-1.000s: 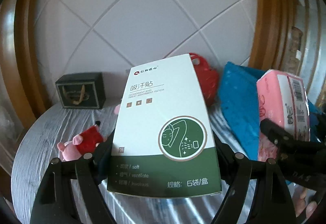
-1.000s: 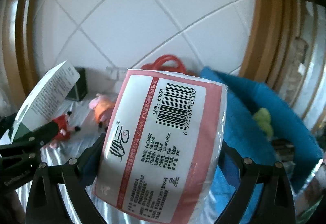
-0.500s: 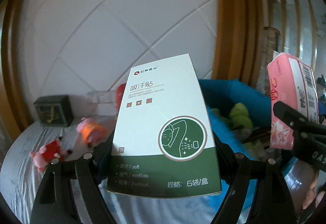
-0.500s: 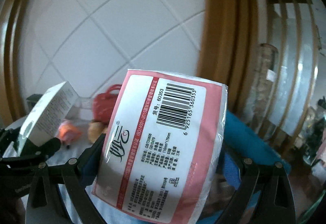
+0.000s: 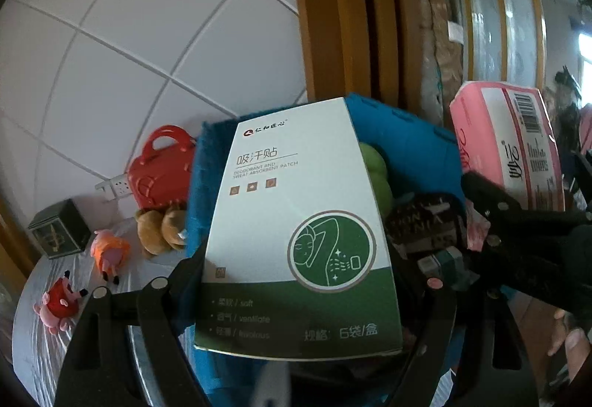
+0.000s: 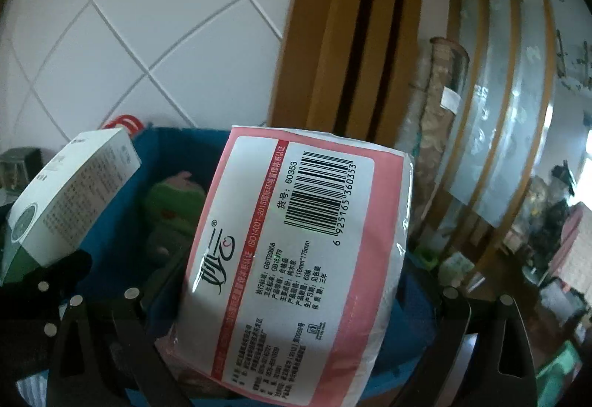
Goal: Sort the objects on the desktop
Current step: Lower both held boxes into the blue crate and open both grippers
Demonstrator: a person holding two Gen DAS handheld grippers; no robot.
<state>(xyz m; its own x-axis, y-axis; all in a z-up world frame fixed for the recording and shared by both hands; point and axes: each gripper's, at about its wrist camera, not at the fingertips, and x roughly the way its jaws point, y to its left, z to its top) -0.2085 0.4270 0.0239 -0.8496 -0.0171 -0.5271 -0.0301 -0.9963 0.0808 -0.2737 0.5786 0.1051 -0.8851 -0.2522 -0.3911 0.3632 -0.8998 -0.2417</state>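
My left gripper (image 5: pixel 296 299) is shut on a white and green patch box (image 5: pixel 296 222) and holds it over the blue fabric bin (image 5: pixel 407 148). My right gripper (image 6: pixel 292 299) is shut on a pink tissue pack (image 6: pixel 296 251), also over the blue bin (image 6: pixel 155 162). The tissue pack (image 5: pixel 510 144) and the right gripper show at the right of the left wrist view. The patch box (image 6: pixel 70 196) shows at the left of the right wrist view. A green plush (image 6: pixel 174 199) and a dark packet (image 5: pixel 421 222) lie in the bin.
On the grey table (image 5: pixel 33 351) left of the bin lie a red plush pig (image 5: pixel 59 303), an orange plush pig (image 5: pixel 109 251), a brown bear (image 5: pixel 159 225), a red toy bag (image 5: pixel 162 170) and a dark green box (image 5: pixel 59 229). A tiled wall and wooden frame stand behind.
Both grippers have swung right with their loads, from over the table to over the blue bin. The toys have slid to the left of the view.
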